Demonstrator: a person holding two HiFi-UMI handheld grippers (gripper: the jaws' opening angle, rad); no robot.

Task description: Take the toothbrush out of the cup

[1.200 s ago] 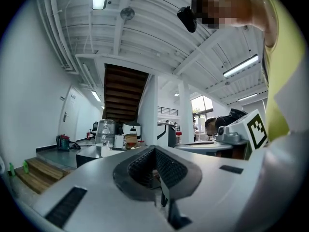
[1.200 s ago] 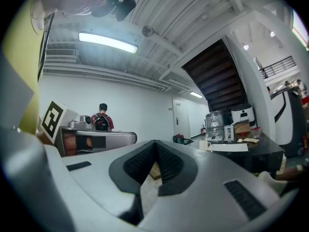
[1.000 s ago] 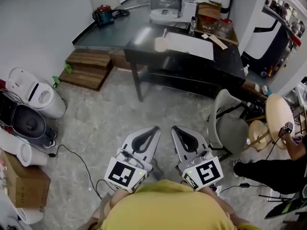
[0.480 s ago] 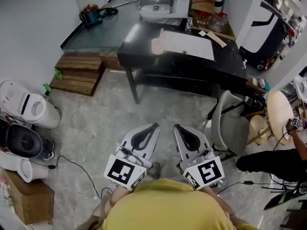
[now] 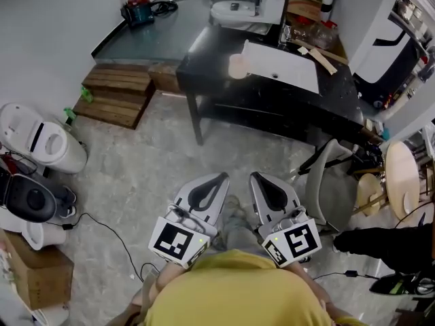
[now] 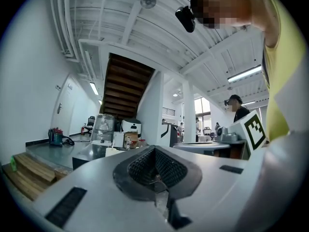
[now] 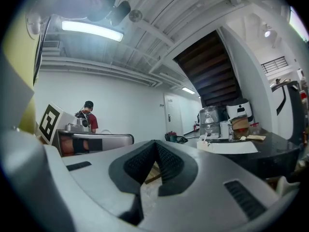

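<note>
A pale cup (image 5: 237,65) stands at the near left corner of a white mat on the black table (image 5: 211,46), far ahead of both grippers. A thin white toothbrush (image 7: 205,137) sticks up out of the cup (image 7: 203,146) in the right gripper view. The cup (image 6: 111,152) also shows small in the left gripper view. My left gripper (image 5: 220,178) and right gripper (image 5: 255,176) are held side by side above the floor, pointing level toward the table. Both are shut with nothing between their pads.
A grey chair (image 5: 329,189) stands right of the grippers, beside the table's near right end. Wooden steps (image 5: 115,90), white appliances (image 5: 41,138) and a cardboard box (image 5: 34,277) line the left. A cable (image 5: 115,226) crosses the floor. A person's dark sleeve (image 5: 380,240) shows at right.
Both grippers have moved forward together across the floor toward the black table, which now sits a little nearer in the head view. Their jaws have stayed shut.
</note>
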